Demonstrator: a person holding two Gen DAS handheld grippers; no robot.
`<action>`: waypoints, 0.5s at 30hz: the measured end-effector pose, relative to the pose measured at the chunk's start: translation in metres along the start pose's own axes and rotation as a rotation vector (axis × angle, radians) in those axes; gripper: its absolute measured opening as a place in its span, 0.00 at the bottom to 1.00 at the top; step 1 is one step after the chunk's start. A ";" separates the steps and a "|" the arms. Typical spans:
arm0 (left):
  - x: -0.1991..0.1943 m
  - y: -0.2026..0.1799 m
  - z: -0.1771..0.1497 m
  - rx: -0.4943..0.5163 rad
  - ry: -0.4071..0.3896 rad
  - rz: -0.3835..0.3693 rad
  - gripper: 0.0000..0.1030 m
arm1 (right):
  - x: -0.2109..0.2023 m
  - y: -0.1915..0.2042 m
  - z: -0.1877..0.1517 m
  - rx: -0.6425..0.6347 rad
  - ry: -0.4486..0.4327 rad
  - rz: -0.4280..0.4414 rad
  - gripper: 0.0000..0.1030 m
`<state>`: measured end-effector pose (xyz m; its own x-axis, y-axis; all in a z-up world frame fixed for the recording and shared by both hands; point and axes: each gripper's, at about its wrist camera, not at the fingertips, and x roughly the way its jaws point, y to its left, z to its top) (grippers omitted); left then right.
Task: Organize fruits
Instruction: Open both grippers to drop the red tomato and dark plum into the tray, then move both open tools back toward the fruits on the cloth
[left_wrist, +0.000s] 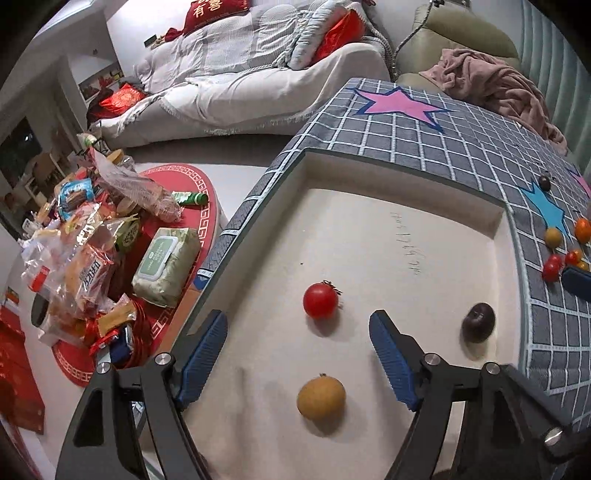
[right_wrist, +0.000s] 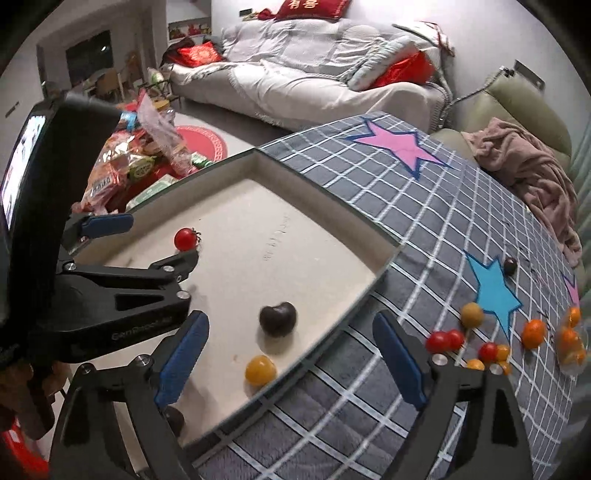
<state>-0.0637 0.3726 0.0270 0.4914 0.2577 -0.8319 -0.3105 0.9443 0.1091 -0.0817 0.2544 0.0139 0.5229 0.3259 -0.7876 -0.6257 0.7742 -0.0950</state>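
Observation:
A shallow white tray (left_wrist: 406, 236) (right_wrist: 295, 254) lies on a grey checked cloth. In it are a red tomato (left_wrist: 320, 300) (right_wrist: 185, 239), a yellow fruit (left_wrist: 321, 397) (right_wrist: 260, 370) and a dark plum (left_wrist: 478, 322) (right_wrist: 277, 319). My left gripper (left_wrist: 297, 354) is open and empty above the tray, with the red tomato just ahead and the yellow fruit between its fingers, below them. It also shows in the right wrist view (right_wrist: 155, 240). My right gripper (right_wrist: 291, 360) is open and empty over the tray's near right edge. Loose fruits (right_wrist: 480, 347) (left_wrist: 565, 254) lie on the cloth at the right.
Another dark fruit (right_wrist: 511, 265) (left_wrist: 544, 181) sits farther back on the cloth (right_wrist: 369, 177). A low red table piled with snack packets (left_wrist: 92, 251) stands to the left. A covered sofa (left_wrist: 258, 85) and an armchair with a pink blanket (right_wrist: 524, 162) are behind.

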 end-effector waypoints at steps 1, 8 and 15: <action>-0.003 -0.002 0.000 0.003 -0.002 -0.002 0.78 | -0.004 -0.004 -0.002 0.013 -0.003 -0.003 0.90; -0.018 -0.023 -0.004 0.035 -0.007 -0.031 0.78 | -0.018 -0.043 -0.025 0.132 0.009 -0.001 0.90; -0.038 -0.063 -0.012 0.110 -0.022 -0.080 0.78 | -0.025 -0.085 -0.070 0.235 0.049 -0.038 0.90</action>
<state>-0.0728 0.3011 0.0456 0.5289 0.1841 -0.8285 -0.1790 0.9784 0.1031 -0.0822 0.1425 -0.0006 0.5111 0.2718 -0.8154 -0.4512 0.8923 0.0146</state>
